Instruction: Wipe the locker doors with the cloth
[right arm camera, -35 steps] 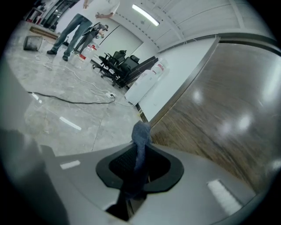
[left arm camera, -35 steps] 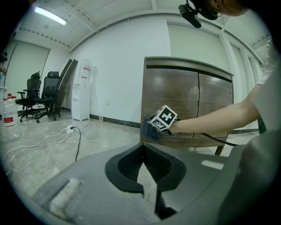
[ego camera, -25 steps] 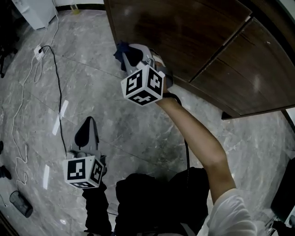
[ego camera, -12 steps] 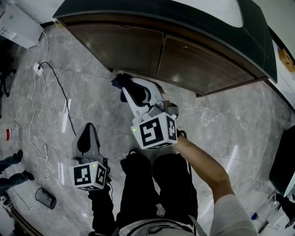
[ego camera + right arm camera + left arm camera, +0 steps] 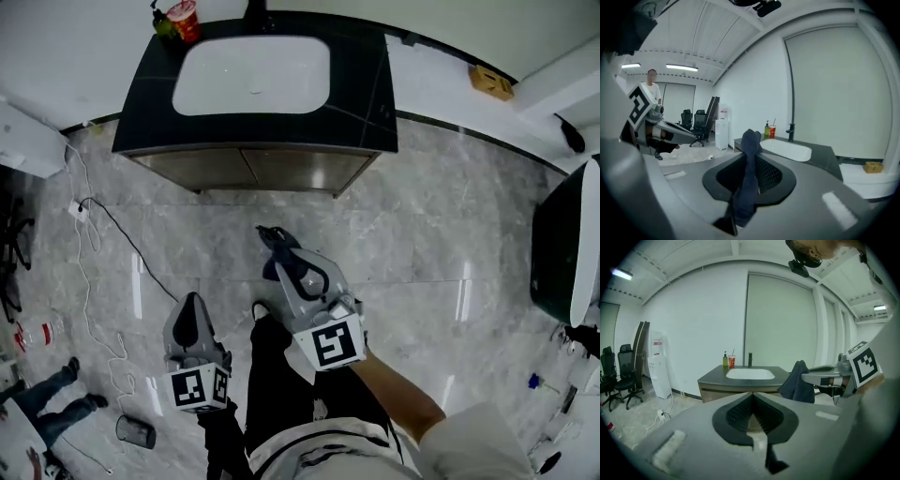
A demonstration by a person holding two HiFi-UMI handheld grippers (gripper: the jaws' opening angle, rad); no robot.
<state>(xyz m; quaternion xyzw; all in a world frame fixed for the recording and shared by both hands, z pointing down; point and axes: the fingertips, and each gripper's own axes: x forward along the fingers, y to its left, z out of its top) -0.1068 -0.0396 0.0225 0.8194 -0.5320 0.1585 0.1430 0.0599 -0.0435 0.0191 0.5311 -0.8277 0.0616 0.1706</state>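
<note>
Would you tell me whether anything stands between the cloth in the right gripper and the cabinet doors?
Nothing visible does. The right gripper is shut on the cloth, and only bare floor lies between it and the doors. A cable lies on the floor well off to the left.

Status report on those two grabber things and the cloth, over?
Left gripper shut, empty. Right gripper shut on dark blue cloth. Brown wooden cabinet doors apart from cloth, across grey floor.
</note>
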